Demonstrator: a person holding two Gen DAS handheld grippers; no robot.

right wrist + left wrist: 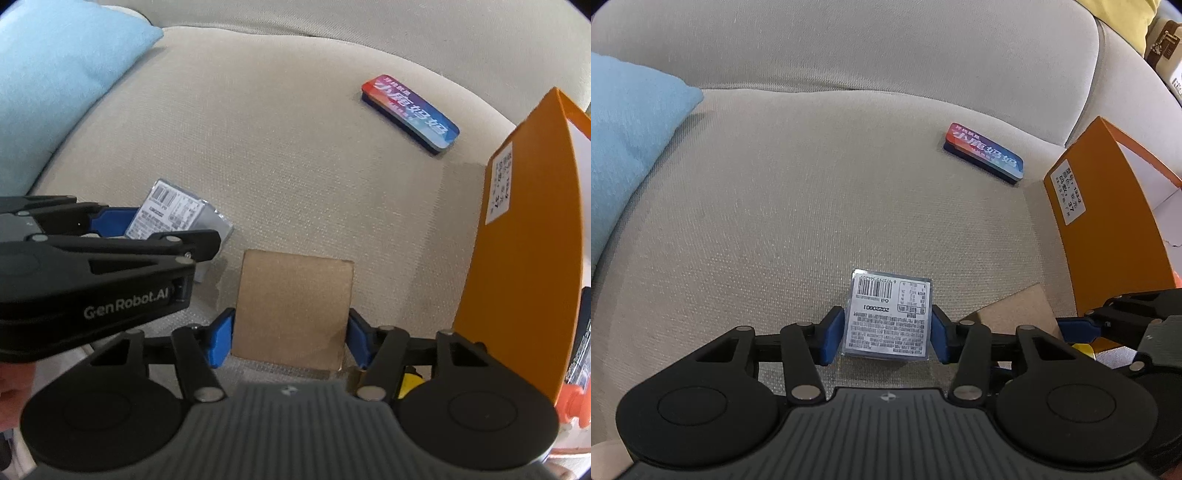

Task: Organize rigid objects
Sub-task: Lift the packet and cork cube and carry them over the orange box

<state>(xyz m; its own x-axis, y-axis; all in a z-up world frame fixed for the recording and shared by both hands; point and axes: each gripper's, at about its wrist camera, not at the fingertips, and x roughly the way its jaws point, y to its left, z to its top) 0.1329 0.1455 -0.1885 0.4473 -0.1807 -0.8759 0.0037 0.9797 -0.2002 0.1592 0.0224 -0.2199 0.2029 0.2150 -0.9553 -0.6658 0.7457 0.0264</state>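
My left gripper point(886, 334) is shut on a small clear-wrapped box with a barcode label point(888, 314), held just above the beige sofa seat; the box also shows in the right wrist view point(173, 214). My right gripper point(290, 339) is shut on a plain brown cardboard box point(293, 310), whose corner shows in the left wrist view point(1012, 310). A flat red-and-blue tin with Chinese lettering point(984, 157) lies on the seat at the far right, also in the right wrist view point(410, 112).
An open orange box point(1108, 221) with a white label stands at the right edge of the seat, and shows in the right wrist view point(517, 240). A light blue cushion point(624, 147) lies at the left. The sofa backrest point(849, 44) rises behind.
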